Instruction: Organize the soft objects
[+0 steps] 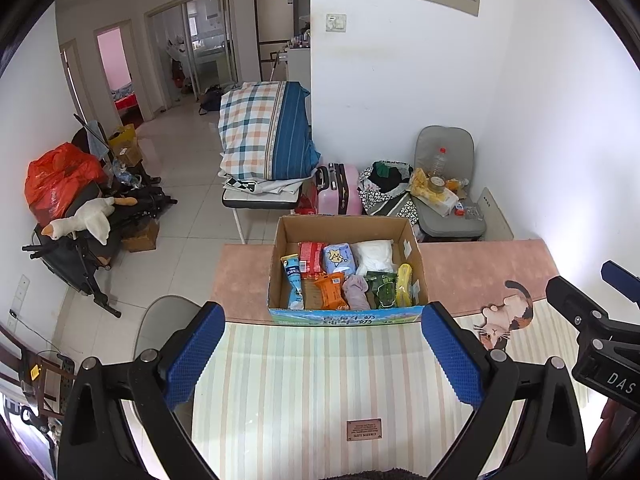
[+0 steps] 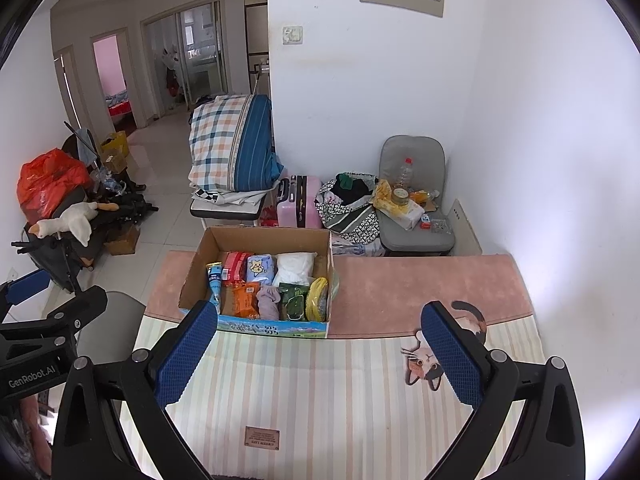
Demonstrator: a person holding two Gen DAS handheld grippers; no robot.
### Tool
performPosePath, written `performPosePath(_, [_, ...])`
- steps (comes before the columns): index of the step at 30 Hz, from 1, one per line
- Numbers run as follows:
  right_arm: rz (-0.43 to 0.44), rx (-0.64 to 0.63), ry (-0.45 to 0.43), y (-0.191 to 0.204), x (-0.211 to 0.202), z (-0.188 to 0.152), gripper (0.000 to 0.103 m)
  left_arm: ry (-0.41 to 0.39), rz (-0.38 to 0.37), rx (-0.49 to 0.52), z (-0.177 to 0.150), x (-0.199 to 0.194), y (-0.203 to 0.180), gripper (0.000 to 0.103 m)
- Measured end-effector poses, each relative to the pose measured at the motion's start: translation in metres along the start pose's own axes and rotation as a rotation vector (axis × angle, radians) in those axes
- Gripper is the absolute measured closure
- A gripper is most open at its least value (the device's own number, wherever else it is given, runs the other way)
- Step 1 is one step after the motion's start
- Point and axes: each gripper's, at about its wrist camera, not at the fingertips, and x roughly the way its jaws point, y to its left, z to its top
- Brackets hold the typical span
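The left gripper [image 1: 322, 350] hangs nearest over the striped mat [image 1: 312, 384], jaws spread wide and holding nothing; the right gripper [image 2: 320, 354] is likewise wide apart and empty. Beyond them the cardboard box [image 1: 416, 258] sits on the table [image 1: 480, 272] at the mat's far edge, long side facing the cameras; inside, the white pillow pack [image 1: 374, 256], orange packet [image 1: 331, 291], and blue tube [image 1: 293, 282] lie lengthwise, pointing away; the purple cloth [image 1: 357, 290] is crumpled, its shape unclear; labels are unreadable.
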Motion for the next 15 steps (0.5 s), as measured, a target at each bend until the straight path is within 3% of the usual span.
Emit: performPosePath(15, [-0.011,-0.001,-0.009,-0.0016,-0.0051,0.0019,0.0,0.001,-0.004,-0.002,-0.0022,-0.0042,0.0021,0.002])
